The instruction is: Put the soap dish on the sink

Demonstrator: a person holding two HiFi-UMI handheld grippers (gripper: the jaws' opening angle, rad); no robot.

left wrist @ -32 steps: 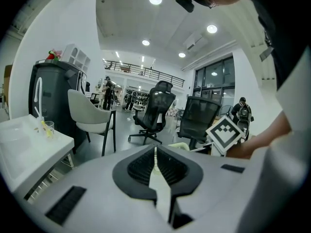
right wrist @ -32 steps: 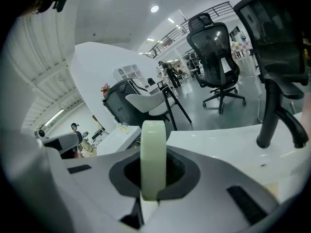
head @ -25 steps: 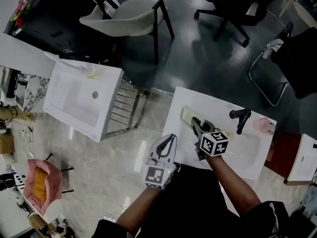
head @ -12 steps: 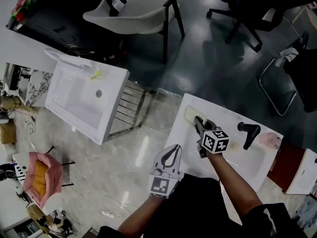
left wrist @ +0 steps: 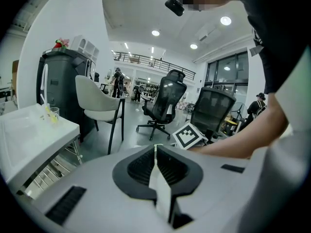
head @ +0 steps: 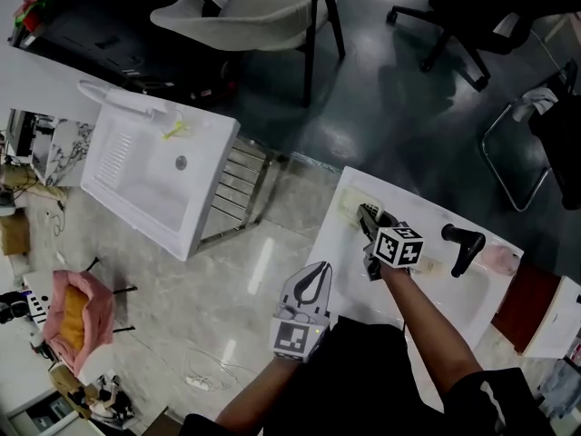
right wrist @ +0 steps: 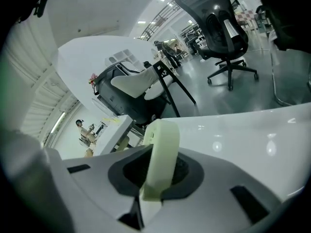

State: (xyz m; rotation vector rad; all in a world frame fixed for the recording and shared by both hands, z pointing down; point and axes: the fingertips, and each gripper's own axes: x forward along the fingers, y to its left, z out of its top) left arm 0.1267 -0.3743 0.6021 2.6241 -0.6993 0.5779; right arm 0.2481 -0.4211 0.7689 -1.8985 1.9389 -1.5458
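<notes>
The soap dish (right wrist: pixel 161 152) is pale yellow and stands on edge between the jaws of my right gripper (right wrist: pixel 156 178). The jaws are opening, and the pads still touch the dish. In the head view that gripper (head: pixel 367 217) holds the dish (head: pixel 349 207) low over the far left corner of the white sink (head: pixel 332 249). The sink's glossy top (right wrist: pixel 243 135) lies just beyond the dish. My left gripper (head: pixel 314 278) hangs beside the sink's left edge, over the floor. Its jaws (left wrist: pixel 156 159) are shut with nothing in them.
A black tap (head: pixel 463 245) and a pink thing (head: pixel 499 260) sit at the sink's far right. A second white sink (head: pixel 154 175) on a metal frame stands to the left. A pale chair (head: pixel 245 12) and black office chairs stand beyond. A pink bag (head: pixel 73 330) lies on the floor.
My right gripper has come down with the soap dish toward the sink's far left corner. The left gripper has sunk a little beside the sink.
</notes>
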